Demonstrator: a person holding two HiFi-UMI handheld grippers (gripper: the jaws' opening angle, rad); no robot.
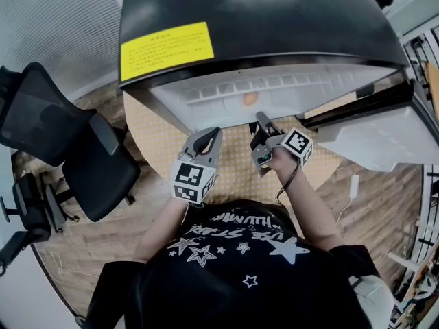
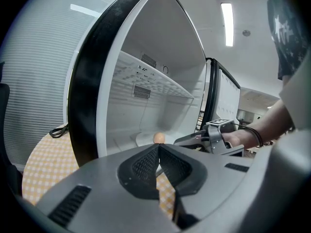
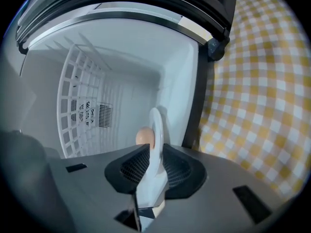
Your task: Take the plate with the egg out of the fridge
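The step in hand, as we judge it, is drawing the plate (image 3: 156, 130) out of the fridge (image 1: 260, 19) now that it is gripped. The plate lies on the fridge floor near the opening, and the egg (image 3: 143, 136) sits loose on it just beyond the gripped rim.

To do this well, we keep the plate level all the way, since nothing stops the egg from rolling. We pull straight toward ourselves, slowly and without a jerk at the start. We lift only enough to clear the fridge's front edge. The open door (image 1: 370, 136) stands to the right, so we keep the path away from it. The grip is on one edge only, so the far side may sag. We hold firmly and set the plate down early on the checked bench (image 1: 158, 136) in front of the fridge.

The right hand-held gripper (image 3: 154, 148) reaches into the opening with its jaws part closed and clamped on the plate's near rim. The rim shows edge-on between the pads and seems to touch both.

The left hand-held gripper (image 2: 156, 148) hangs over the bench, just left of the right one and outside the fridge. Its jaws are together with nothing between them. From there it could steady the plate's free side once the plate is out.
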